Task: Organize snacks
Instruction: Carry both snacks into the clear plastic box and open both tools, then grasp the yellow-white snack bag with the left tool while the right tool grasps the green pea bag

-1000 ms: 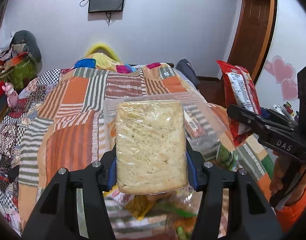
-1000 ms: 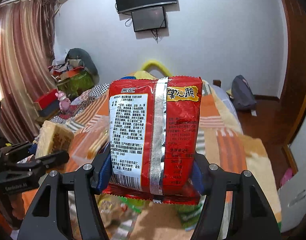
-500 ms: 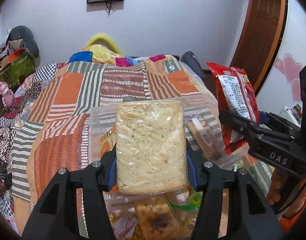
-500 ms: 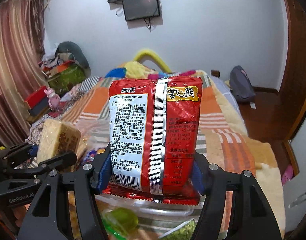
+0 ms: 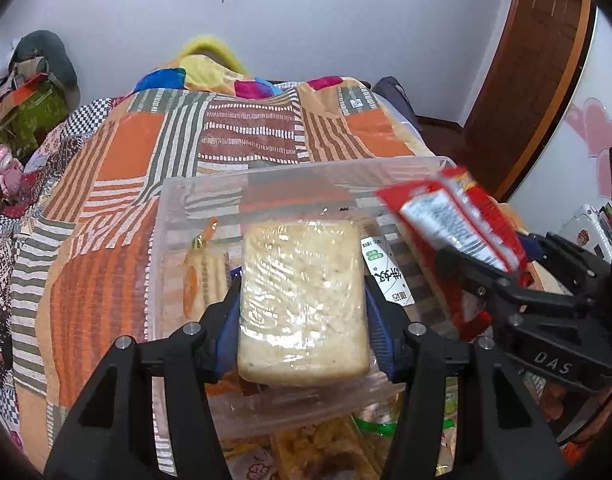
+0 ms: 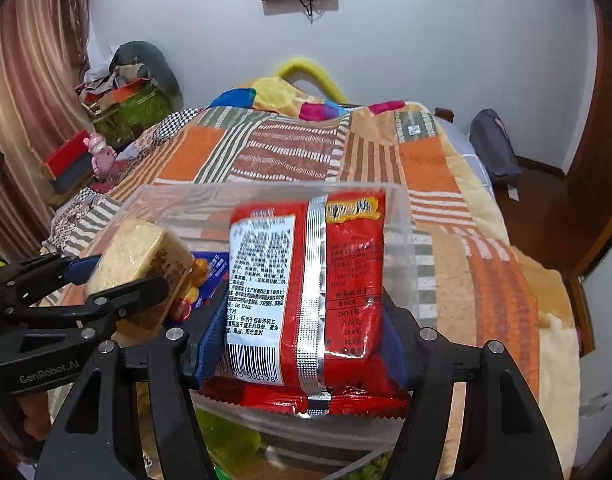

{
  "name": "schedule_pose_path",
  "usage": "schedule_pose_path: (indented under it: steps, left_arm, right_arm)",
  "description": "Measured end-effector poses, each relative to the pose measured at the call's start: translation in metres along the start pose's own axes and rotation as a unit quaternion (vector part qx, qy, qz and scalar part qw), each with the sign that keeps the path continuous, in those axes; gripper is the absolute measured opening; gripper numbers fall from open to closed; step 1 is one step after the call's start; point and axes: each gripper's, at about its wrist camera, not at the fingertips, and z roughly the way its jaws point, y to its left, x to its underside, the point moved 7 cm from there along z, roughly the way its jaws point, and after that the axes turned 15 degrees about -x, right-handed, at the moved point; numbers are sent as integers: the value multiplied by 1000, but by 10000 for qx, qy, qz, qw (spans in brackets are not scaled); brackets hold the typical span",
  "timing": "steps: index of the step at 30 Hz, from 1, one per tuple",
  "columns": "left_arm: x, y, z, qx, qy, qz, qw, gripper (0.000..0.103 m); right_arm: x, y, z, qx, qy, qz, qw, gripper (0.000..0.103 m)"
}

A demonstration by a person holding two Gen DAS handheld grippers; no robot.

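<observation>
Above a clear plastic bin (image 5: 174, 216) on the quilted bed (image 5: 118, 152), 2 claws hover for dropping: left claw (image 5: 302, 312) pinching a wrapped pale cake block (image 5: 302, 300), right claw (image 6: 306, 332) pinching a red snack packet (image 6: 306, 280).

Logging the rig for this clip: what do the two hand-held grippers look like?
Both are matte black plastic with angular struts, silver screw heads and blue finger pads. The left hand-held gripper carries pale "GenRobot.AI" lettering; the right hand-held gripper reads "DAS". No cables show.

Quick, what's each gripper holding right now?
Left gripper: closed on the pale wrapped snack block.
Right gripper: closed on the red snack packet.
</observation>
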Motion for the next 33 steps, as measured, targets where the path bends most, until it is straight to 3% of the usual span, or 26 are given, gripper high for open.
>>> schedule_pose_path:
  steps: [6, 15, 24, 33]
  left_arm:
    - [-2, 1, -27, -47, -257, 205, 9994, 57]
    - [6, 16, -75, 91, -477, 168, 9987, 65]
    - [45, 43, -90, -12, -282, 135, 9995, 68]
    - [102, 75, -69, -152, 322, -113, 9993, 69]
  right_arm:
    - [0, -1, -5, -54, -9, 77, 10000, 63]
    - [-2, 2, -49, 44, -344, -84, 9994, 65]
    - [14, -4, -89, 124, -610, -45, 9980, 69]
    - [48, -14, -95, 271, -439, 58, 9987, 72]
